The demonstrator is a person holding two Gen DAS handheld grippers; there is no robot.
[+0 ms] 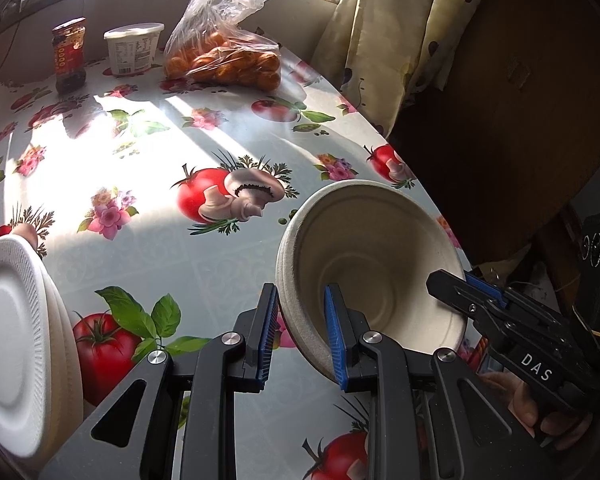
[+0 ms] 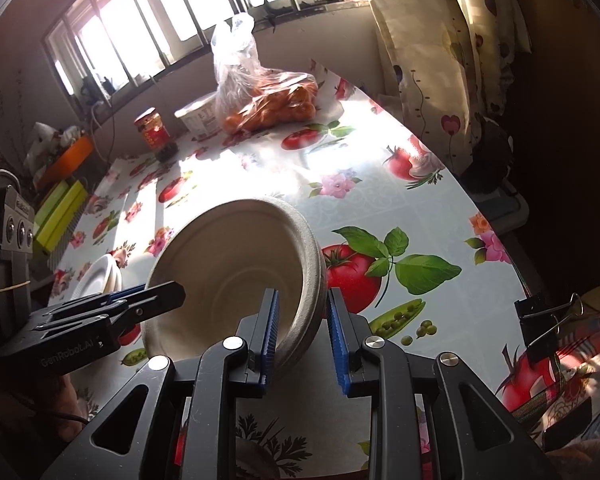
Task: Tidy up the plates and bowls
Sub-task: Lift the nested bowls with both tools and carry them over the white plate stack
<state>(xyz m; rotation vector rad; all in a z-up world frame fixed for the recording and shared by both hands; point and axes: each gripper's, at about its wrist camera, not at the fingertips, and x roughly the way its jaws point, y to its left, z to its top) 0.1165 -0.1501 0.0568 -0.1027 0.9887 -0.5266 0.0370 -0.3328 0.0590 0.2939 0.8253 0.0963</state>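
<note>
Above the right edge of the flowered table (image 1: 148, 248), I hold one paper-pulp bowl (image 1: 372, 256) tilted between both tools. My left gripper (image 1: 300, 332) is closed on its near-left rim, one blue pad inside the wall and one outside; my right gripper (image 2: 302, 336) pinches the opposite rim the same way.

The bowl looks light, matte and slightly rough, so I judge it unlikely to slip. Its thin wall should flex or crease under a hard squeeze, so the thick rolled rim is the place to hold it.

The left wrist view shows the stack of white foam plates (image 1: 16, 344) at the table's left edge. The right wrist view alone shows a binder clip (image 2: 540, 320) at the near right edge.
</note>
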